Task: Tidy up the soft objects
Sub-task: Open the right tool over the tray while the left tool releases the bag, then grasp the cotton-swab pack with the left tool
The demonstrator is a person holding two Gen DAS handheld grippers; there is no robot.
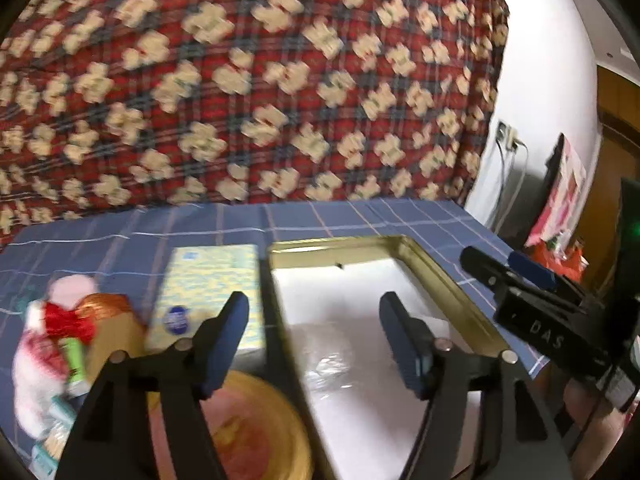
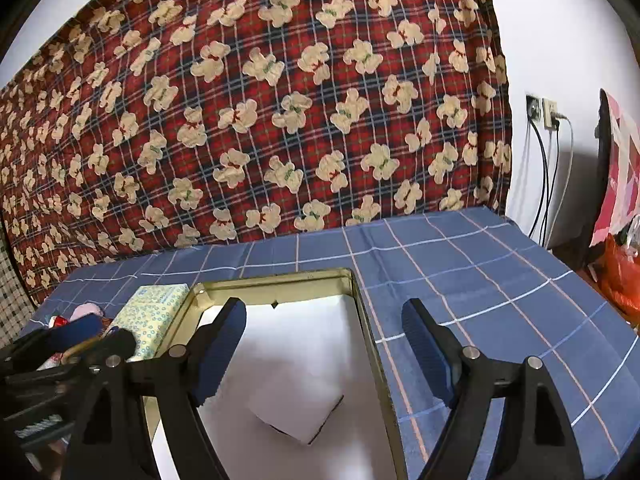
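My left gripper [image 1: 314, 344] has its fingers spread apart with nothing between them, hovering over the near edge of the tin box [image 1: 436, 276], whose floor is covered with white paper [image 1: 360, 320]. My right gripper [image 2: 324, 350] is likewise wide apart and holding nothing, above the same box [image 2: 370, 344]. The soft toys [image 1: 48, 340] sit in a blurred heap at nine o'clock from the box on the blue checked cloth [image 1: 120, 240], just beside a tissue pack [image 1: 208, 292]. A yellow bowl [image 1: 288, 412] lies at seven o'clock.
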